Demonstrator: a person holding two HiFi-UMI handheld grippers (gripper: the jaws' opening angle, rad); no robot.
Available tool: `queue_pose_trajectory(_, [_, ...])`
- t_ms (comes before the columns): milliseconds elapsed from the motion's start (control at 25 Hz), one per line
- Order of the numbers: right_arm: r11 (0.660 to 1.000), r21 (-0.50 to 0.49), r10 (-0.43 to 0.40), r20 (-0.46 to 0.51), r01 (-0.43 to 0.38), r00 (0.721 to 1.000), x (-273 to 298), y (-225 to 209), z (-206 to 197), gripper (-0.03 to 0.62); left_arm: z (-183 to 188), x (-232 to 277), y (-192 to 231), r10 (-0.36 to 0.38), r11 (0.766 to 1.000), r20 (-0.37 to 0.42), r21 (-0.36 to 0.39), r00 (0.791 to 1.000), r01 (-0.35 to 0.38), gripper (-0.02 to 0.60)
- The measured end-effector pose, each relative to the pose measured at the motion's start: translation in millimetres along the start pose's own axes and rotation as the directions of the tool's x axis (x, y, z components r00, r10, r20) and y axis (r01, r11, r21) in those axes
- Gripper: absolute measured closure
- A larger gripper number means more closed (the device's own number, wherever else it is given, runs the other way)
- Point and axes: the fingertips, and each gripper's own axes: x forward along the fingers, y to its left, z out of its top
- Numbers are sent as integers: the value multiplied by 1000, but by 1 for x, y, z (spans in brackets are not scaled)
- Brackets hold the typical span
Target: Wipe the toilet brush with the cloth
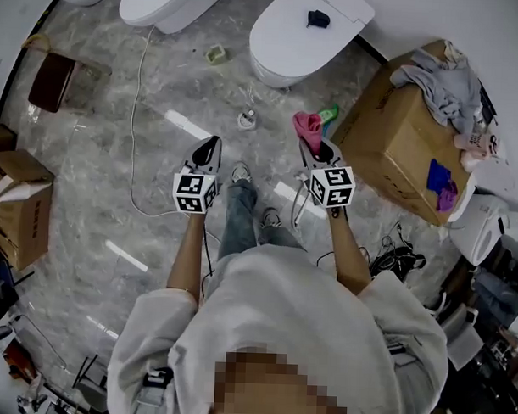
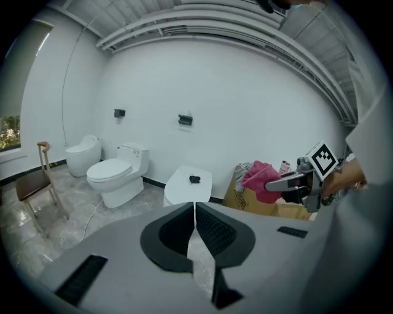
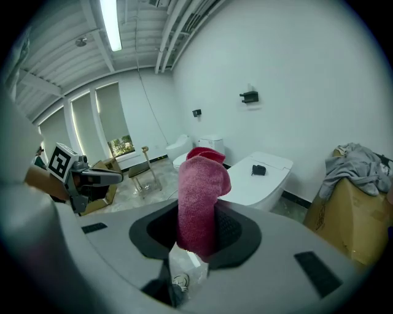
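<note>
The toilet brush [image 1: 246,117] stands in a small white holder on the marble floor, in front of the nearest toilet and between the two grippers' lines. My left gripper [image 1: 215,142] hangs left of it and well above the floor, jaws shut with nothing in them [image 2: 194,211]. My right gripper [image 1: 316,150] is shut on a pink cloth [image 1: 308,124], which sticks up out of the jaws [image 3: 201,202]. In the left gripper view the right gripper and its cloth [image 2: 260,180] show at the right. Neither gripper touches the brush.
A white toilet [image 1: 304,35] with a small black object [image 1: 318,19] on its lid is straight ahead, another toilet [image 1: 164,3] left of it. A cardboard box [image 1: 395,143] with clothes stands at the right. A white cable [image 1: 137,96] runs over the floor; a chair [image 1: 51,80] and boxes [image 1: 20,206] at the left.
</note>
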Motion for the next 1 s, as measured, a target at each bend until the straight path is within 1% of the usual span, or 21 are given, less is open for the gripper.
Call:
queue_pose_trajectory(120, [1000,13,-6,-32,6,999,18,-2,-16,475,-19,18,7,-21,1000,-34,-13,999,20,557])
queue_pose_trajectory(200, [1000,27,-8,-46,9,999,29,-5,-27,475,-29,28,8,-31,999,-44,-12,999,31,557])
queue_pose_trajectory(320, [999,33,-4,-59,6,998,45,-10,-50,474,-45,43,10,-33,999,-37,-2,999,33,557])
queue_pose_trajectory(480, [1000,18,14,-53,-13,998,72,-17,-85,475,-81,67,21,-20,1000,-25,8,999,20,557])
queue_pose_trajectory(600, [1000,3,14,-41,-14,999,97,-35,-115,475,-109,93,31,-11,999,-11,36,1000,11,557])
queue_pose_trajectory(760, [1000,-2,6,-11,-6,1000,135,-57,-157,475,-144,130,46,-17,993,11,116,1000,16,556])
queue_pose_trajectory(1000, [999,-37,32,29,-31,999,198,-81,-213,475,-181,184,73,-18,988,97,153,995,3,555])
